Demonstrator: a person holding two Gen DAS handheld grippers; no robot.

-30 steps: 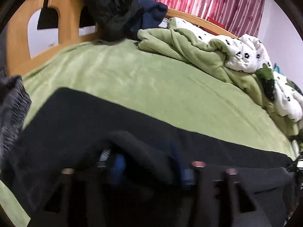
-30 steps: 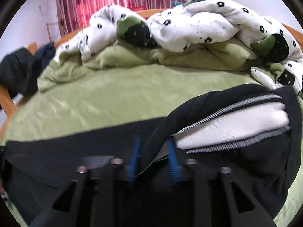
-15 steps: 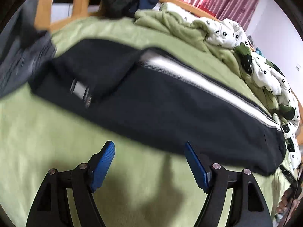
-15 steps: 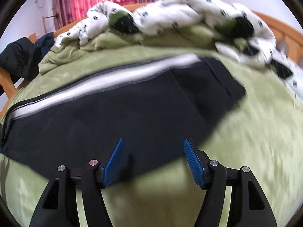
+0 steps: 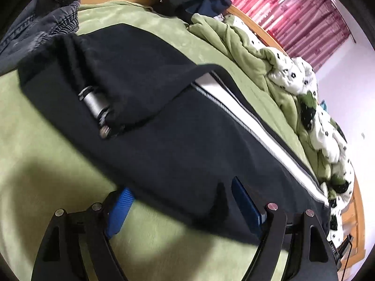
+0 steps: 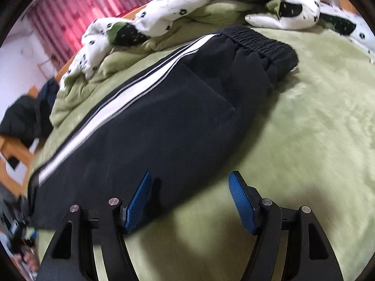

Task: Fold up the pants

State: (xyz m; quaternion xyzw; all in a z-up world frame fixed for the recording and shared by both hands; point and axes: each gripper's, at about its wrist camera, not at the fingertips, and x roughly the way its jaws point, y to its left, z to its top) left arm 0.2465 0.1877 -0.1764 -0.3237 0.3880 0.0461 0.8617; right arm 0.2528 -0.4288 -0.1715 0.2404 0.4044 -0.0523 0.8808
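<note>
1. My left hand-held gripper [image 5: 185, 207] hangs low over the near edge of the pants [image 5: 182, 126]. Its jaws are opening and its blue pads clamp nothing; dark cloth only lies across the view between them.
2. My right hand-held gripper [image 6: 189, 199] is released too, jaws opening, poised above the near edge of the same pants [image 6: 164, 117]. The left pad sits over black fabric, the right pad over bare green bedding.
3. The pants lie on the bed [image 6: 316, 128], a long black strip stretched left to right, one leg seemingly laid over the other, with a white side stripe [image 6: 112, 107] along the far edge.
4. The elastic waistband [image 6: 260, 42] is at the right end. At the left end, the cuff end [image 5: 98, 70] is doubled over, with a metal drawcord toggle [image 5: 93, 100] showing.
5. I judge the lengthwise fold done. Still left, as I read it: folding the length across and squaring the bundle.
6. A rumpled spotted quilt [image 6: 178, 11] lies beyond, well apart.
</note>
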